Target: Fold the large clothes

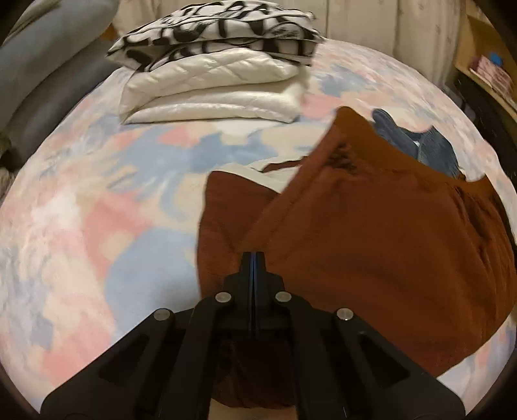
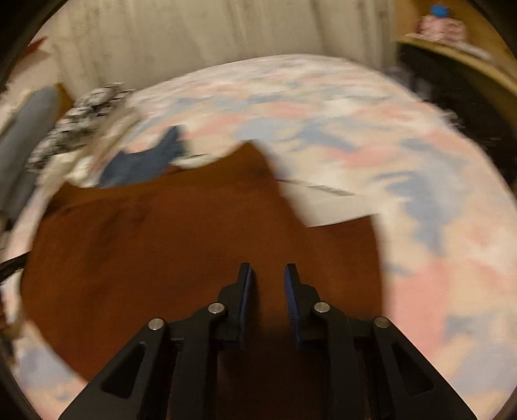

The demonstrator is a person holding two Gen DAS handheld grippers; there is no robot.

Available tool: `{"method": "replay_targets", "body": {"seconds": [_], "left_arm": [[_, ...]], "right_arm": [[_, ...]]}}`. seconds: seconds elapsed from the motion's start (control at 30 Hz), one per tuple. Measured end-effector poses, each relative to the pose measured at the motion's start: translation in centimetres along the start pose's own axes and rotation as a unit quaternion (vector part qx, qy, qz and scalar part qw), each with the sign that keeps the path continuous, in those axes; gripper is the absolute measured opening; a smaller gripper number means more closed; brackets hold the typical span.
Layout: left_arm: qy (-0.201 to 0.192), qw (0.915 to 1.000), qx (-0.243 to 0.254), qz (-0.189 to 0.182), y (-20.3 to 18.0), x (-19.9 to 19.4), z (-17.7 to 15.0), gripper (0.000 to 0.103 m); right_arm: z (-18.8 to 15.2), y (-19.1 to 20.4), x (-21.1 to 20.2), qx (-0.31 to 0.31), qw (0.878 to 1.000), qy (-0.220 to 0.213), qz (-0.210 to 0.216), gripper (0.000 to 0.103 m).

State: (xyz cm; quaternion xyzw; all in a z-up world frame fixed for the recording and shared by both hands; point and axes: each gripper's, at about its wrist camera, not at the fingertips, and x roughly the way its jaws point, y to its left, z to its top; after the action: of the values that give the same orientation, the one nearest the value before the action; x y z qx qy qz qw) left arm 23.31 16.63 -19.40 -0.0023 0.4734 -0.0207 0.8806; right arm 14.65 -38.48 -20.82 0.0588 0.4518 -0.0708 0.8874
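A large rust-brown garment (image 1: 371, 226) lies rumpled on a bed with a pink, blue and white cover (image 1: 97, 200). My left gripper (image 1: 254, 258) is shut on an edge of the brown garment, which drapes to the right from the fingers. In the right wrist view the same brown garment (image 2: 177, 232) fills the middle. My right gripper (image 2: 267, 274) hovers over it, open, with nothing between the blue pads. This view is blurred.
A blue garment (image 1: 416, 142) lies beyond the brown one, also in the right wrist view (image 2: 145, 158). A folded white quilt (image 1: 210, 93) with a black-and-white patterned cloth (image 1: 219, 29) on top sits at the far left. Grey pillows (image 1: 42, 64) lie left. A wooden shelf (image 1: 491, 58) stands at the right.
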Motion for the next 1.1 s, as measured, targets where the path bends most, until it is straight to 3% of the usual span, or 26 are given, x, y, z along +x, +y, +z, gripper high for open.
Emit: {"method": "replay_targets", "body": {"seconds": [0.03, 0.07, 0.2, 0.33, 0.57, 0.8, 0.97, 1.1], "left_arm": [[-0.001, 1.0, 0.002, 0.001, 0.1, 0.1, -0.1, 0.0], [0.0, 1.0, 0.003, 0.003, 0.0, 0.2, -0.2, 0.0], [0.005, 0.9999, -0.014, 0.005, 0.9, 1.0, 0.0, 0.0], [0.022, 0.9986, -0.047, 0.004, 2.6, 1.9, 0.2, 0.0], [-0.006, 0.9992, -0.038, 0.011, 2.0, -1.2, 1.1, 0.0], [-0.045, 0.9988, 0.004, -0.016, -1.4, -4.1, 4.4, 0.0], [-0.04, 0.9977, 0.05, -0.023, -6.0, -1.6, 8.0, 0.0], [-0.027, 0.9973, 0.058, -0.035, -8.1, 1.8, 10.4, 0.0]], "right_arm": [[-0.3, -1.0, 0.3, 0.012, 1.0, 0.009, 0.008, 0.001], [-0.6, -1.8, 0.5, 0.022, 1.0, 0.015, 0.011, 0.0], [-1.0, -2.5, 0.1, 0.029, 1.0, 0.008, 0.006, 0.0], [-1.0, -2.3, 1.2, 0.016, 0.999, 0.029, -0.001, 0.0], [0.7, -2.2, -0.5, 0.043, 0.999, 0.024, 0.017, 0.002], [4.1, 1.0, -3.2, 0.022, 0.999, -0.006, 0.045, 0.003], [8.2, 5.3, -1.3, -0.008, 0.998, -0.013, 0.062, 0.003], [11.2, 7.3, 2.1, -0.012, 0.998, -0.01, 0.063, 0.003]]}}
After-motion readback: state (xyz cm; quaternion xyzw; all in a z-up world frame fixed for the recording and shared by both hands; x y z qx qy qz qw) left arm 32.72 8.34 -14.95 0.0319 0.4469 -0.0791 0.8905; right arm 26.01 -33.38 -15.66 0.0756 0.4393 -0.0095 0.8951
